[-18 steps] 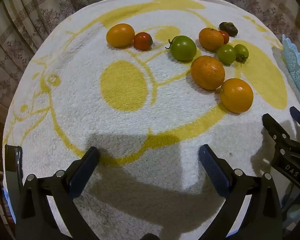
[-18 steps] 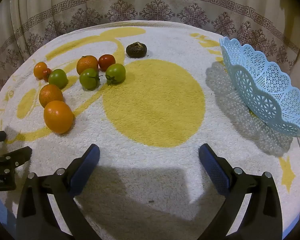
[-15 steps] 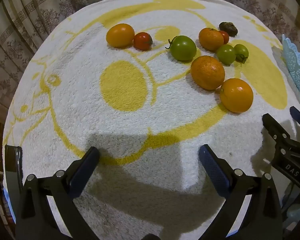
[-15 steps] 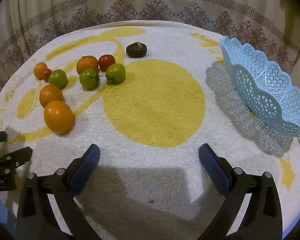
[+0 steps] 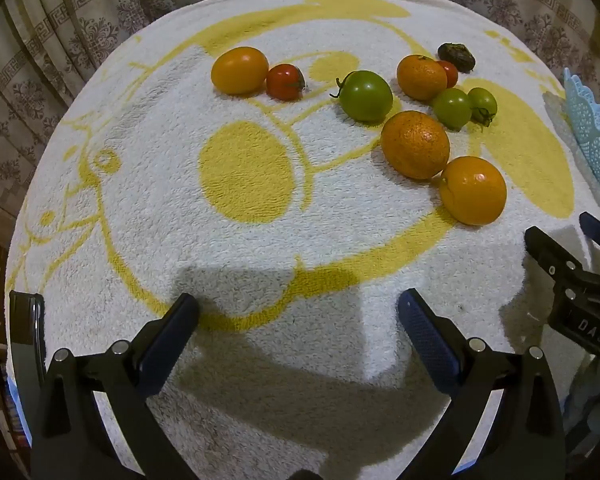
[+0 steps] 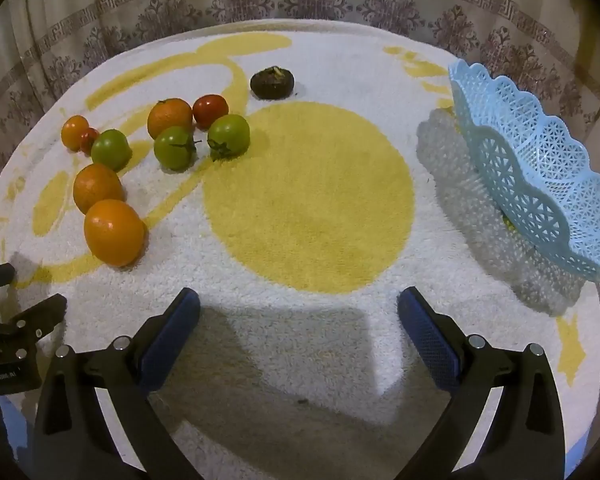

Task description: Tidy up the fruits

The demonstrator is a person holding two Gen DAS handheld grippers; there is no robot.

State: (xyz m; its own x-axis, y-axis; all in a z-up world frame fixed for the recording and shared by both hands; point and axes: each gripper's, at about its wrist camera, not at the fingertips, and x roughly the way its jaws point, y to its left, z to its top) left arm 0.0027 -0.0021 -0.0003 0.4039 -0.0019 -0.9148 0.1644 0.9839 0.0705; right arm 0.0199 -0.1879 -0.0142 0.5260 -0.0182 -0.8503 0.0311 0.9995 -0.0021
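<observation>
With both tongs, left and right, wide and empty, centre the nearest round orange fruit between the pads before carrying it to the blue lattice plastic basket.

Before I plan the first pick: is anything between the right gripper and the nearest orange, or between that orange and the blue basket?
Nothing visible. Bare towel lies between the open right gripper and the nearest orange, and between that orange and the basket.
</observation>
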